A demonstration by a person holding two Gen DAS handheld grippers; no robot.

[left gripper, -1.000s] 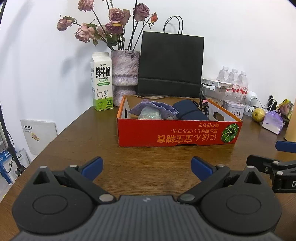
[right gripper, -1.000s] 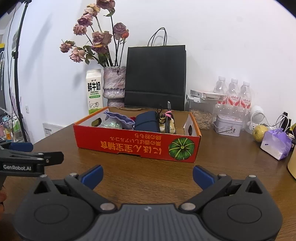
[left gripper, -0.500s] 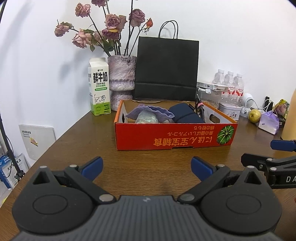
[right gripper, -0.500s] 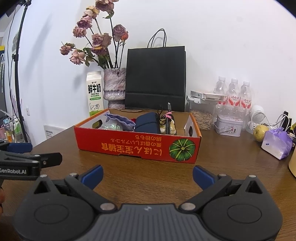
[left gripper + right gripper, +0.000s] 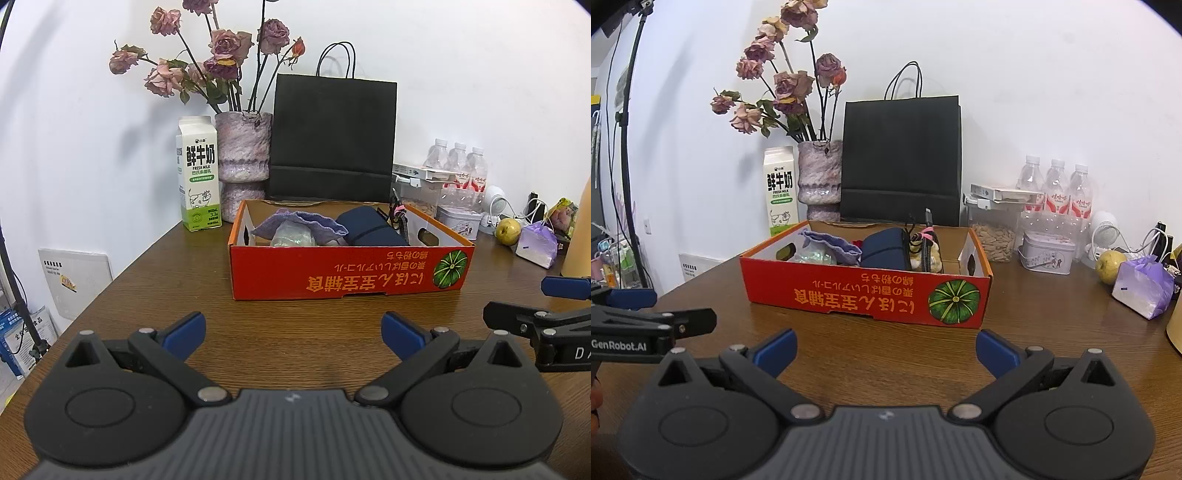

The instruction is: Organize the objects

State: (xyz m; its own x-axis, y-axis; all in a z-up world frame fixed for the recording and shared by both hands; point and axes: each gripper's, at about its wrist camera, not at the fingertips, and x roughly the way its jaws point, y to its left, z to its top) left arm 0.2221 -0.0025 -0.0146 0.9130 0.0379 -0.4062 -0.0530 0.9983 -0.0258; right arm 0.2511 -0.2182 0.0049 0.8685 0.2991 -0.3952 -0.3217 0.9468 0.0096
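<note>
A red cardboard box (image 5: 347, 271) (image 5: 864, 295) stands on the wooden table. It holds a purple cloth (image 5: 303, 221) (image 5: 831, 245), a navy pouch (image 5: 369, 227) (image 5: 886, 253) and a braided cable (image 5: 925, 247). My left gripper (image 5: 293, 334) is open and empty, in front of the box. My right gripper (image 5: 885, 350) is open and empty, also in front of the box. The right gripper shows at the right edge of the left wrist view (image 5: 546, 317). The left gripper shows at the left edge of the right wrist view (image 5: 650, 321).
Behind the box stand a milk carton (image 5: 199, 173), a vase of dried roses (image 5: 242, 162) and a black paper bag (image 5: 332, 136). To the right are water bottles (image 5: 1056, 192), a seed jar (image 5: 993, 229), a tin (image 5: 1047, 253), an apple (image 5: 1110, 262) and a purple bag (image 5: 1143, 282).
Both grippers have drawn back and risen slightly, so the box looks a little farther away. Both stay open and empty.
</note>
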